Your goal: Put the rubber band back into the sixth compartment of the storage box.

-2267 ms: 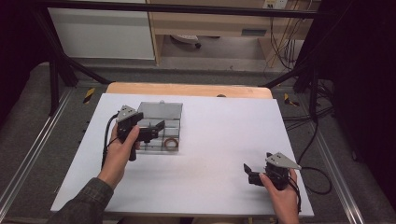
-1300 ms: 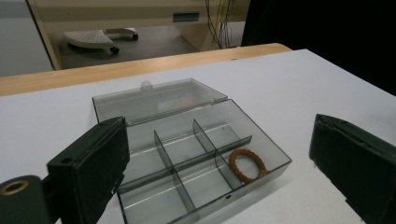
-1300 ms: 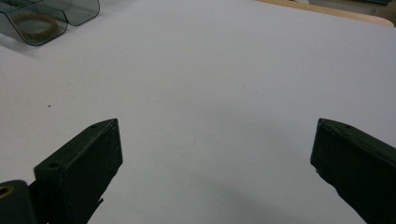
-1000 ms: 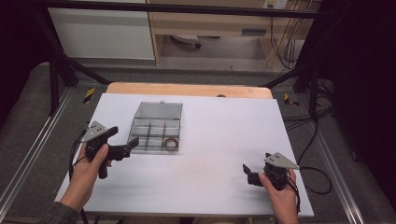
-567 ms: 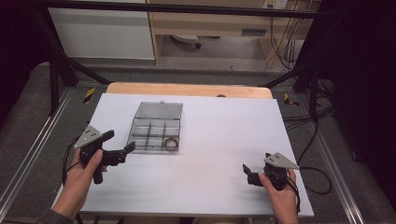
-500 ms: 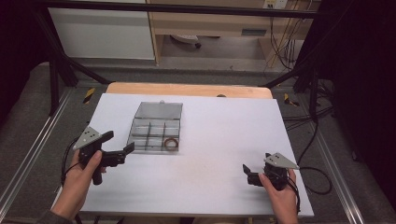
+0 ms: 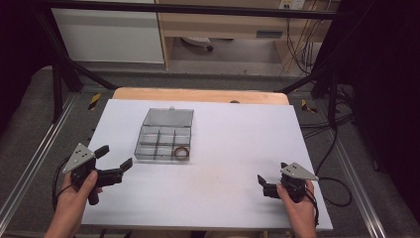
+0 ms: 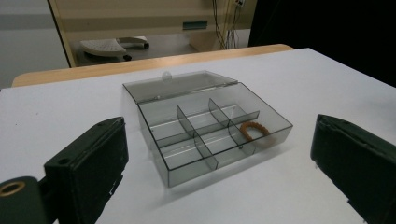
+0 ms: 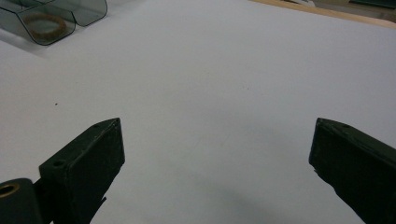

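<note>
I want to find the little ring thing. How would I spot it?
Look at the white table, then at the clear box with its lid open on the left half. The brown beaded bracelet lies in the box's near right compartment, while the other compartments look empty.

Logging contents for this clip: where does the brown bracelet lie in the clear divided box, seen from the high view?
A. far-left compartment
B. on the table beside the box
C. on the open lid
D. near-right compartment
D: the bracelet lies inside the box, in the compartment at its near-right corner; the other compartments look empty, and the lid is folded back bare.
</note>
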